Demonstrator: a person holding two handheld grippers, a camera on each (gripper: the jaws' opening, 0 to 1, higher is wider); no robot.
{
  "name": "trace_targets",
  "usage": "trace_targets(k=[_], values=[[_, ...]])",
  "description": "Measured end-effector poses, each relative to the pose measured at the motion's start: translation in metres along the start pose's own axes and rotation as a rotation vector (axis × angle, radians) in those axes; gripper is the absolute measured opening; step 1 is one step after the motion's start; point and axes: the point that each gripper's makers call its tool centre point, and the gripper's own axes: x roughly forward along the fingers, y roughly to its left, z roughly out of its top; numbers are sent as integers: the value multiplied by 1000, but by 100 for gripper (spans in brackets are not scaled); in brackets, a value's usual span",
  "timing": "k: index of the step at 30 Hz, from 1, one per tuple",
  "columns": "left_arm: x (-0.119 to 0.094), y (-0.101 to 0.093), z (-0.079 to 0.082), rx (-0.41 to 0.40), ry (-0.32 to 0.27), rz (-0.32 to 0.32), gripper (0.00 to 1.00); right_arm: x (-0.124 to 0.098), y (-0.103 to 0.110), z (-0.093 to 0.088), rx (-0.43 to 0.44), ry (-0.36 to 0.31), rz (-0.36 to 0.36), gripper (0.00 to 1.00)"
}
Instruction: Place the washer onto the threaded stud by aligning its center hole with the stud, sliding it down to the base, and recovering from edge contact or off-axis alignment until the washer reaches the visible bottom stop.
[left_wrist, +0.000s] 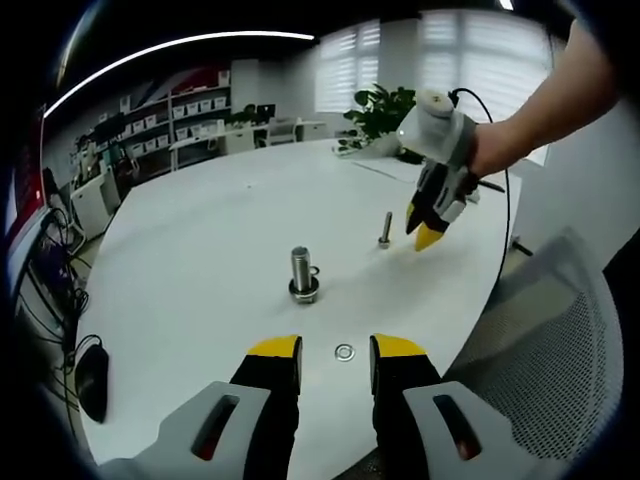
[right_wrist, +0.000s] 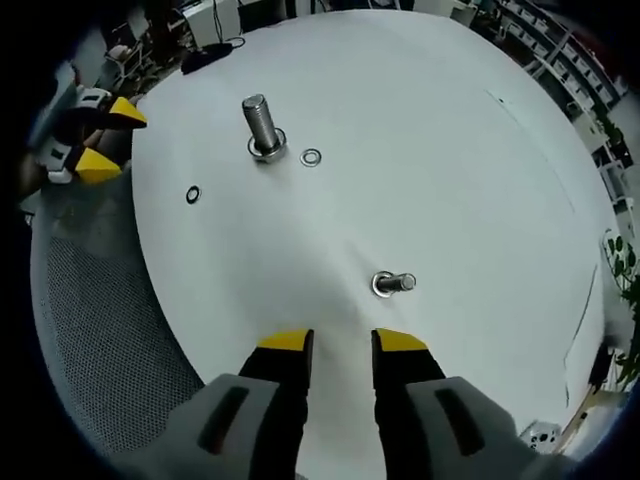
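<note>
With both the left gripper (left_wrist: 335, 352) and right gripper (right_wrist: 342, 345) wide apart and empty, the flat washer (left_wrist: 345, 352) lying between the left jaws risks skidding across the table (left_wrist: 200, 250) instead of lifting toward the big stud (left_wrist: 303, 270).

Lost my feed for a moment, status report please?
Left gripper open, empty, above small flat metal washer on white table. Right gripper open, empty, near small bolt. Large threaded steel stud upright; second washer beside it. Nothing blocking.

- Large stud (left_wrist: 303, 270) upright mid-table (left_wrist: 200, 240), washer already at its base.
- Small bolt (left_wrist: 385, 229) stands farther back, right.
- Loose washer (left_wrist: 345, 352) lies near edge, between left gripper (left_wrist: 335, 352) jaws.
- Another washer (right_wrist: 311, 157) just beside large stud.
</note>
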Motion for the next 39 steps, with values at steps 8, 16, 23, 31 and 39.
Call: trace_targets(k=[8,16,23,31,39], values=[[-1,-1,1,-4,-2,-4,25,5,10,27,-38,-20,19,25],[0,0,1,-8,0,-1,25,13,17,61,-78,-36,41,25],[1,2,1,-10,0,5,25,25,15,90,-99,-50,47,25],[2,3,0,-17,2,11,25,37,14,116,-131,-66,57,25],[1,4,0,-18,-1,21,25,49,17,132,-172,-72,73,25]])
